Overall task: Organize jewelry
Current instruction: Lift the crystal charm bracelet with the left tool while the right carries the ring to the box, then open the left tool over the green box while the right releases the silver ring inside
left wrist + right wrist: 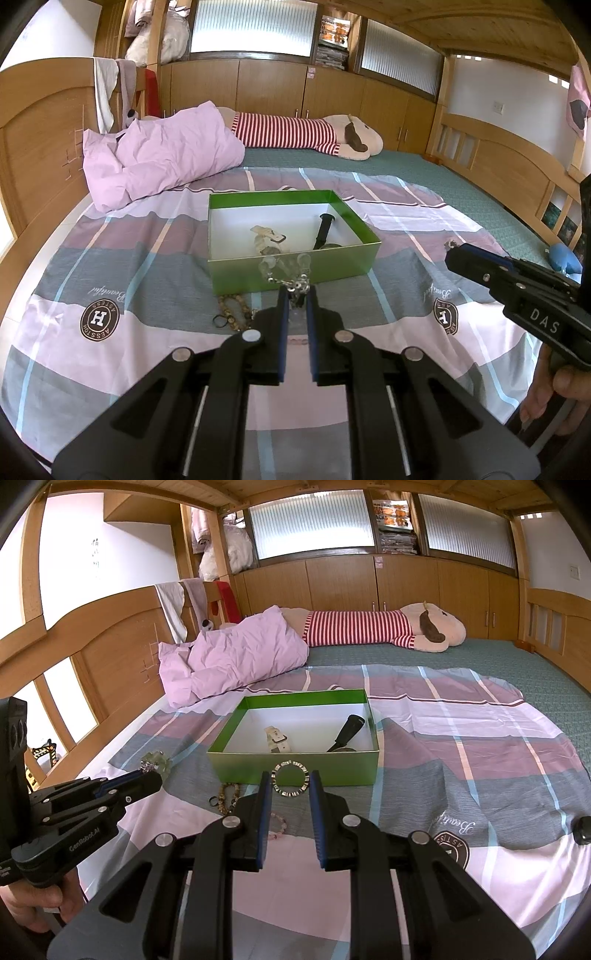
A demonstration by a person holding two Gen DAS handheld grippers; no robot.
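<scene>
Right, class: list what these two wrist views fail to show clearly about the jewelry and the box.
1. Black watch: its face sits behind the green box front wall, both views.
2. Pink bracelet: mostly behind the right gripper finger, right view.
3. Clear bead bracelet in the left gripper: its beads blur against the box, left view.

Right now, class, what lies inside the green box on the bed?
Inside the green box lie a white watch strap and a black-handled tool. The near wall hides the tool's lower end and the floor just behind it.
</scene>
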